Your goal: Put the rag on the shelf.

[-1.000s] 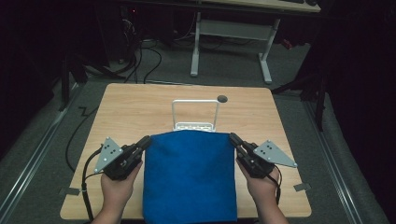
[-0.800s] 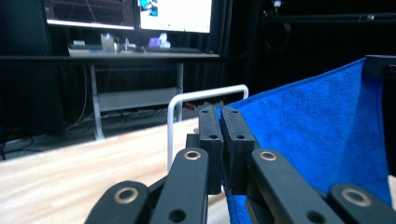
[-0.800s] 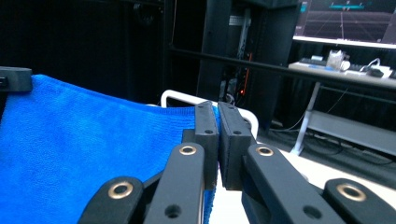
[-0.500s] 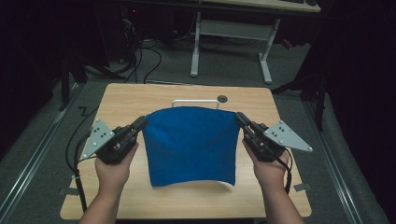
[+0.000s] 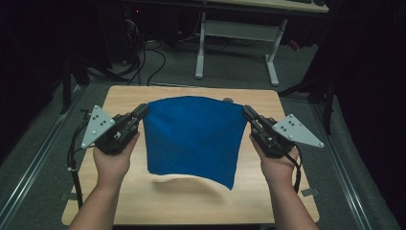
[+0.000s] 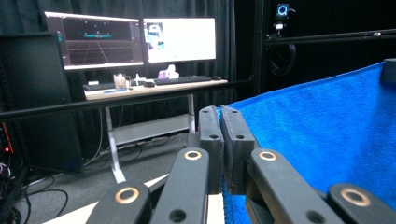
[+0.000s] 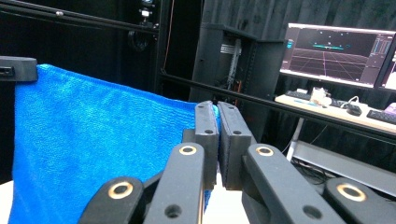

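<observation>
At the centre of the frame, a blue cloth (image 5: 194, 136) was held spread above the wooden surface (image 5: 268, 194), one top corner pinched by the closed left gripper (image 5: 142, 111), the other by the closed right gripper (image 5: 247, 112).

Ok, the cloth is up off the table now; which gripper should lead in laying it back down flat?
Left, narrowly. Both the left gripper and right gripper are shut on the blue cloth's top corners. The hanging bottom edge droops lower on the right side, so probably lower the left side to level it.
</observation>
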`<state>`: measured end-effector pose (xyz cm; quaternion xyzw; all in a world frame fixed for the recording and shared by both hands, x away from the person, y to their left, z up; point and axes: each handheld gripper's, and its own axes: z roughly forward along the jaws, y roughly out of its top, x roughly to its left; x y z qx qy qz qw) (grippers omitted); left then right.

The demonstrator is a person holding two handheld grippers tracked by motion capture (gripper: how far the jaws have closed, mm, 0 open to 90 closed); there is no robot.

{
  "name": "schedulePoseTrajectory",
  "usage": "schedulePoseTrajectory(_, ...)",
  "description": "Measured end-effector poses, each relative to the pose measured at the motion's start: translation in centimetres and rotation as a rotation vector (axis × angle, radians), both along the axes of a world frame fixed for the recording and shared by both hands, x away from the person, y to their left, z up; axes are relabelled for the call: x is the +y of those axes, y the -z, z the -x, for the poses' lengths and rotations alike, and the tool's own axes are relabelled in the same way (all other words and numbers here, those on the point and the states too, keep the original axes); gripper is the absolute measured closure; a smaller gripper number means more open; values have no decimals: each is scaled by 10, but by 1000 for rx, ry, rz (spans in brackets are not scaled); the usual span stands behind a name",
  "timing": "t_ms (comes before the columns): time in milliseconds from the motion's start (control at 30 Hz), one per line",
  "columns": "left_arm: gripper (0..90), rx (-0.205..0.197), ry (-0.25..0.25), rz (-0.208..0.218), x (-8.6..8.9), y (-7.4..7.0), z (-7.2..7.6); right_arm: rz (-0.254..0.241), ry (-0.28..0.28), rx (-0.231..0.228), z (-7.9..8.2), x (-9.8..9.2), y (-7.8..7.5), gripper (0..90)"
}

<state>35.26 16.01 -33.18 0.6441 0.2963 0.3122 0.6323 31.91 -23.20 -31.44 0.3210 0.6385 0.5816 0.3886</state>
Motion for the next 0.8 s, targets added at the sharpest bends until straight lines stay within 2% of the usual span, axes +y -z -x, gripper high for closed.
schedulePoseTrajectory(167,882,62,-18,-16,1,4,-24,-4,8,43,-15,-4,0,881)
schedulePoseTrajectory(233,882,75,-26,-24,2,2,-33,1,18,55,-24,-6,-1,881)
schedulePoseTrajectory(367,882,63,-47,-79,-4,1,-50,-38,24,93,-41,-10,-3,881)
schedulePoseTrajectory(467,883,67,-60,-67,-5,-1,-63,-37,43,106,-54,-10,-6,881)
schedulePoseTrajectory(500,883,67,-66,-62,-5,-2,-67,-27,56,96,-63,-10,-9,881)
schedulePoseTrajectory(600,883,57,-67,-55,-6,-6,-79,-31,71,100,-71,-10,-11,881)
schedulePoseTrajectory(633,882,50,-66,-63,-7,-8,-83,-55,68,112,-79,-10,-14,882)
schedulePoseTrajectory(800,883,45,-90,-108,-12,-13,-102,-38,88,102,-93,-9,-18,881)
